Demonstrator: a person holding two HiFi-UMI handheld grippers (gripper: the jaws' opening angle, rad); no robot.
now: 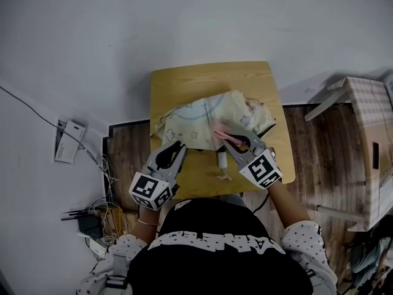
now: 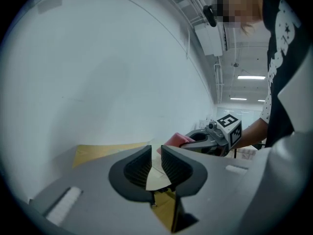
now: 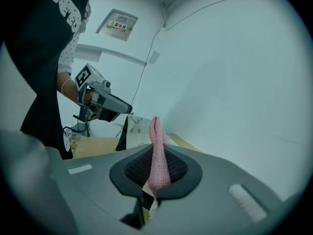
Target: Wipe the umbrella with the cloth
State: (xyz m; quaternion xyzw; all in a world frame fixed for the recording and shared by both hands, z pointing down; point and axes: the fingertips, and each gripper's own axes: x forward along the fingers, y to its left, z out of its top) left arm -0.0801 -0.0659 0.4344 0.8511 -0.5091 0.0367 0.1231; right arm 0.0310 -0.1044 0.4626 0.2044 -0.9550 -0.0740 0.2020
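The step in hand looks like bringing the cloth to the umbrella for a wiping pass. The right gripper [image 3: 157, 164] has its fingers clamped on the pink cloth [image 3: 156, 141]. The cloth stands up in a narrow fold between them, so little of it hangs free to wipe with. To do this well, I would lay the loose end flat on the fabric and draw it along the folds with light pressure, so the thin material does not bunch.

The left gripper [image 1: 178, 146] has its fingers a little apart with nothing pinched between them (only pale fabric and bench show through the gap). It would be best used to pin the umbrella's near edge, since a loose bundle like this is likely to slide under a stroke.

The umbrella [image 1: 202, 118], pale with star prints, lies collapsed on the wooden bench [image 1: 184, 78], its white handle [image 1: 221, 160] pointing toward the person. The fingers holding the cloth are over the umbrella's near edge, just beside the handle; whether the cloth touches the fabric I cannot tell. The left fingers sit at the umbrella's near left corner, close to it but not gripping it.
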